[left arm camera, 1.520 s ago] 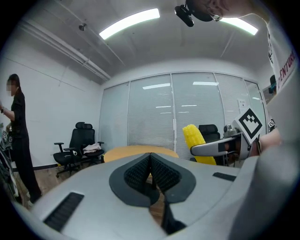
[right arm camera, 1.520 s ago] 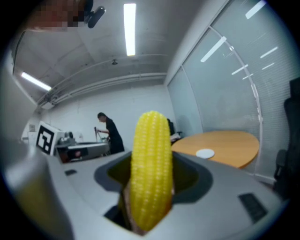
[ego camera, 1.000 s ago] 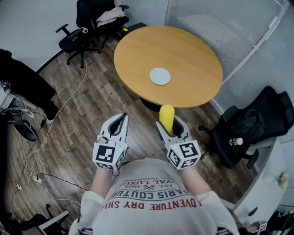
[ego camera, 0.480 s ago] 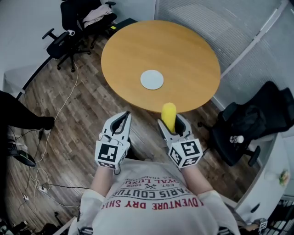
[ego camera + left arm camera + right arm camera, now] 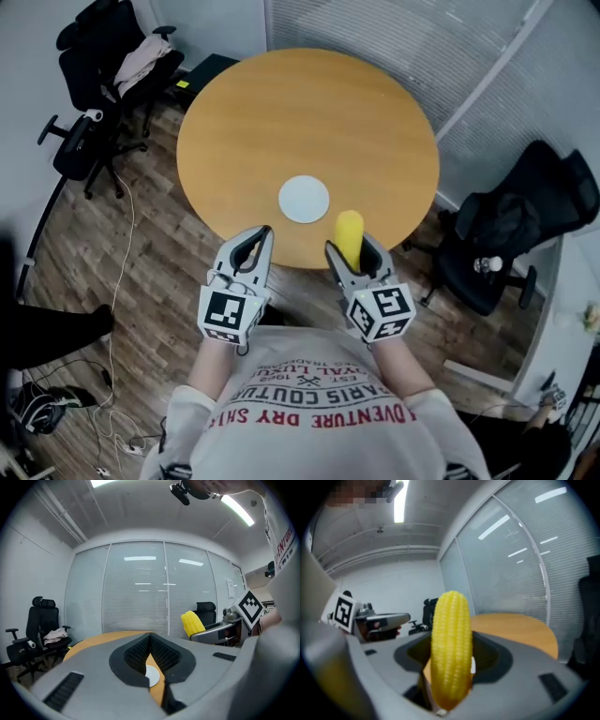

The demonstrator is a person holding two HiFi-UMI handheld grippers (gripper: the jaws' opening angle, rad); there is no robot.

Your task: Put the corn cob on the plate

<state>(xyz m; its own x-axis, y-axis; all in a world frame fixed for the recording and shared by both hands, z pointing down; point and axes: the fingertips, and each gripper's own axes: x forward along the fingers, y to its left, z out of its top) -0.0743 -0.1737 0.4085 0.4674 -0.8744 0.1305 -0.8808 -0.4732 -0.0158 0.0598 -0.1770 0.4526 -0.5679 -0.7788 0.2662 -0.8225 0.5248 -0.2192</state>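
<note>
The corn cob [image 5: 349, 236] is not yet on the plate [image 5: 304, 200]. It is held in the air just right of the plate and on its near side, over the near edge of the round wooden bench [image 5: 309, 112].

To the left of the plate, also on its near side, the left gripper [image 5: 261, 234] hangs level with its partner. Its jaws are closed tip to tip with nothing between them. In the left gripper view the plate shows only through the small gap lower down behind the tips. This gripper seems to have no job here and is probably just kept out of the way.

The plate itself is a small, white, flat disc lying toward the near part of the bench. It is bare, and nothing else can be seen on the bench.

To the right of the plate, the right gripper [image 5: 352, 247] has its jaws clamped on the lower part of the cob. Most of the yellow length sticks up and forward beyond the tips. That low grip probably leaves the free end clear to be tipped down onto the plate. The plate is shallow and the cob is round, so it may roll if released while tilted.
</note>
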